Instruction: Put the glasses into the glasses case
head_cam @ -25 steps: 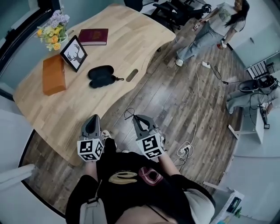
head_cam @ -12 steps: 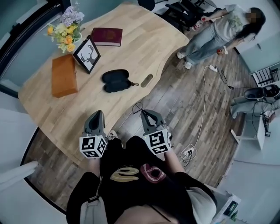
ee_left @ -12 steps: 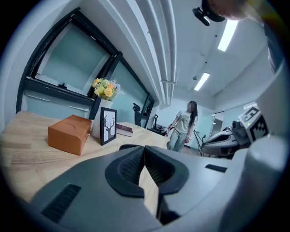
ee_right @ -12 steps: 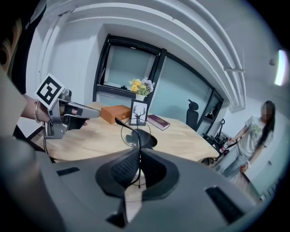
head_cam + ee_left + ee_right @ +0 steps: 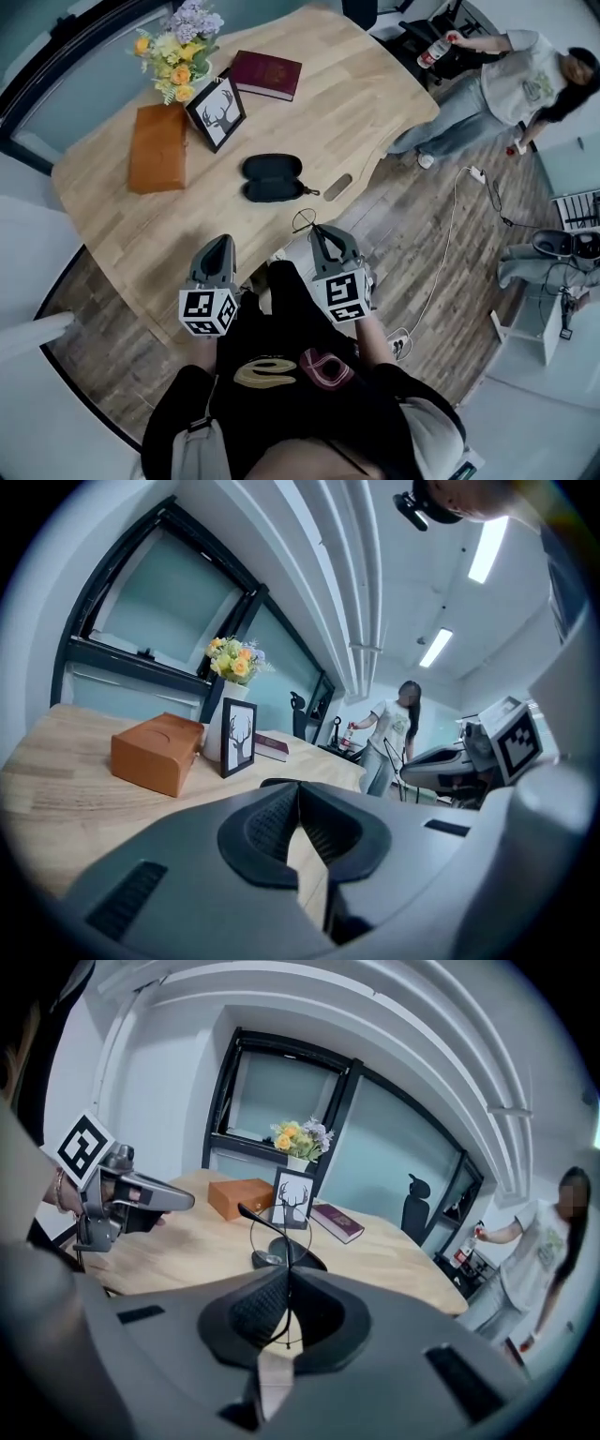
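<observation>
Black glasses point(image 5: 262, 1221) in right gripper point(image 5: 289, 1271)

Right gripper point(image 5: 287, 1283), grey jaws pinched on thin black wire-rimmed glasses point(image 5: 262, 1222), black oval glasses case point(image 5: 312, 1262) just beyond on pale wooden table point(image 5: 187, 1241), left gripper point(image 5: 187, 1202) at left

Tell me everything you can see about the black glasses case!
The glasses case is black, oval and soft-looking. It seems to lie open in two halves, with a small pull tab at one end. It rests flat on the wooden table, in front of the picture frame. Nothing else touches it.
</observation>
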